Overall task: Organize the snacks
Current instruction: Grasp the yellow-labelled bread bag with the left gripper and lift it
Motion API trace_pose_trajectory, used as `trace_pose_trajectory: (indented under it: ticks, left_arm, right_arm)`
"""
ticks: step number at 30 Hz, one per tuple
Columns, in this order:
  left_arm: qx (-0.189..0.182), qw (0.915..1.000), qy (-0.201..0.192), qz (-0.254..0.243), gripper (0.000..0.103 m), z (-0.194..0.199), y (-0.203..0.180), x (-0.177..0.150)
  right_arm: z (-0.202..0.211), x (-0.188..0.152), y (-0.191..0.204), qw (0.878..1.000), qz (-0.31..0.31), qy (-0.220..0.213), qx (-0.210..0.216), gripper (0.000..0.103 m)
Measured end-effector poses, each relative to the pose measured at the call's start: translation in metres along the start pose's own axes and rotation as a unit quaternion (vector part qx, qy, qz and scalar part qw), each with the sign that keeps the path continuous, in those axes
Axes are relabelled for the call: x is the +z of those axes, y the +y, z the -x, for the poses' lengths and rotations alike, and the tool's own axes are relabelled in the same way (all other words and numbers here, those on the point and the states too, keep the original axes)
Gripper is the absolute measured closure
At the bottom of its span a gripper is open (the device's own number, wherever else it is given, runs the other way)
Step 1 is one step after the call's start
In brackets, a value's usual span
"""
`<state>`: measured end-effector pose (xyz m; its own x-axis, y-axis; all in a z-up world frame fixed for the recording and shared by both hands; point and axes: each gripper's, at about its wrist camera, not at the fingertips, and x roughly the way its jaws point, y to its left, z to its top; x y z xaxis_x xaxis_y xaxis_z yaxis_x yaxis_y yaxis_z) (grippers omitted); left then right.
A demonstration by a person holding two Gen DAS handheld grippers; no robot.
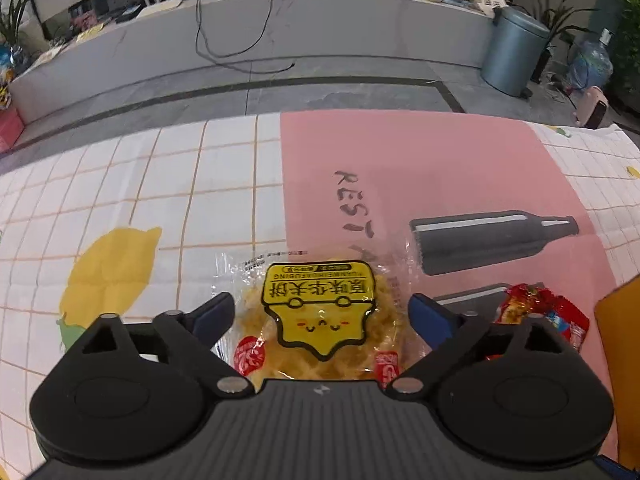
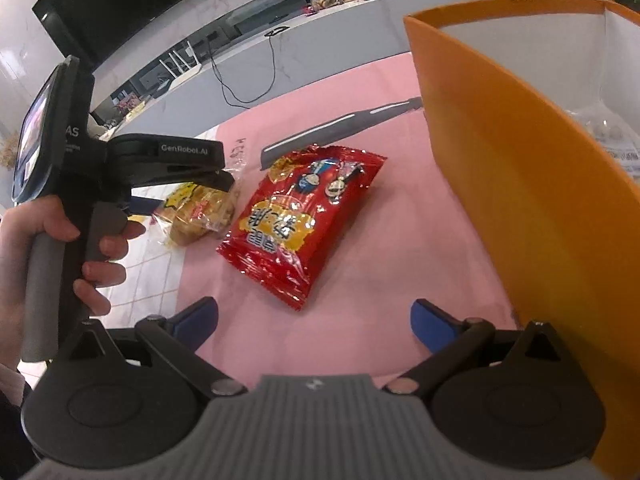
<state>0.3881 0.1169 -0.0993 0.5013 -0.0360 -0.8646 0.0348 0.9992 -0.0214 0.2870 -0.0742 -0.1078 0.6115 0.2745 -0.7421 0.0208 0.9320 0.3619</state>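
Note:
A clear-wrapped waffle cake with a yellow label (image 1: 316,344) lies on the tablecloth where the white checks meet the pink mat. My left gripper (image 1: 322,314) hangs over it, jaws wide, one blue pad on each side and neither pressing. The right wrist view shows that gripper (image 2: 180,192) from the side, over the same waffle cake (image 2: 200,216). A red snack bag (image 2: 300,220) lies flat on the pink mat, just ahead of my right gripper (image 2: 314,320), which is open and empty. That red bag (image 1: 536,312) sits right of the left gripper.
An orange box (image 2: 520,160) stands at the right with clear packets inside; its corner (image 1: 620,340) shows in the left wrist view. The pink mat (image 1: 400,160) has bottle prints. A person's hand (image 2: 60,248) holds the left gripper's handle. A grey bin (image 1: 516,48) stands on the floor beyond.

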Motion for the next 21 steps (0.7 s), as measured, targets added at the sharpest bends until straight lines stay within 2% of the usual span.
trace_pose_trajectory:
  ticks: [3, 8, 12, 16, 18, 21]
  left_arm:
    - [-0.019, 0.9993, 0.004, 0.032, 0.0, -0.006, 0.01, -0.003]
    - [-0.015, 0.9997, 0.005, 0.016, 0.0, -0.003, 0.005, -0.009]
    - [-0.038, 0.9989, 0.028, 0.007, 0.0, 0.002, -0.001, -0.005]
    - [-0.069, 0.9962, 0.034, 0.042, 0.0, 0.007, 0.003, 0.002]
    - [-0.075, 0.9958, 0.042, 0.033, 0.0, 0.006, 0.0, 0.003]
    - [-0.06, 0.9971, 0.047, 0.001, 0.0, 0.0, -0.013, 0.0]
  right_arm:
    - [0.0, -0.001, 0.003, 1.0, 0.01, 0.0, -0.002, 0.003]
    - [0.0, -0.001, 0.006, 1.0, 0.014, 0.004, 0.003, 0.003]
    - [0.0, 0.0, 0.006, 1.0, 0.019, 0.003, 0.004, 0.003]
    - [0.001, 0.0, 0.007, 1.0, 0.022, 0.002, -0.001, 0.003]
    - [0.001, 0.001, 0.009, 1.0, 0.022, 0.002, 0.0, 0.003]
    - [-0.001, 0.0, 0.012, 1.0, 0.027, 0.005, 0.002, 0.003]
